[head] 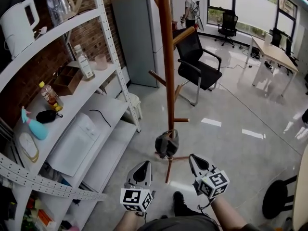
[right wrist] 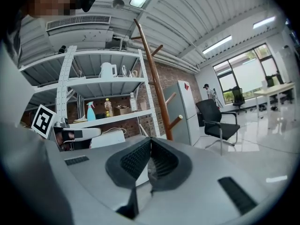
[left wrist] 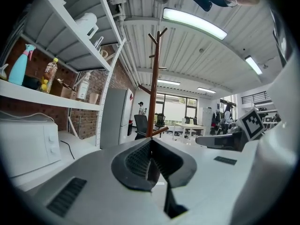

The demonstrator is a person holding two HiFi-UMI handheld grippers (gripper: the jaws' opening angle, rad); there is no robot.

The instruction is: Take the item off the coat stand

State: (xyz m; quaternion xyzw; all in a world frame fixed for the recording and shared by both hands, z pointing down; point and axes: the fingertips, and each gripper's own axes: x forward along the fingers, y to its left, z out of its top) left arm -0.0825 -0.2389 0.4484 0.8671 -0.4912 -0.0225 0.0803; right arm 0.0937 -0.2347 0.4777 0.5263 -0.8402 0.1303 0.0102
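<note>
A tall wooden coat stand (head: 165, 57) rises in the middle of the floor. A dark grey item (head: 167, 143), perhaps a cap, hangs low on it near a short peg. Both grippers are held near the bottom of the head view, short of the stand. My left gripper (head: 143, 165) sits to the left of the stand's foot with its jaws together and nothing between them. My right gripper (head: 194, 158) is to the right, also shut and empty. The stand's pole (left wrist: 153, 88) shows ahead in the left gripper view, and its pole (right wrist: 154, 88) shows in the right gripper view. The item is hidden in both.
White shelving (head: 72, 25) along the brick wall on the left holds a kettle (head: 18, 25), bottles and a blue spray bottle (head: 33, 125). A grey fridge (head: 137, 37) and a black office chair (head: 199, 64) stand behind the stand. A black stool (head: 278, 198) is at lower right. A person (head: 189, 8) stands far off.
</note>
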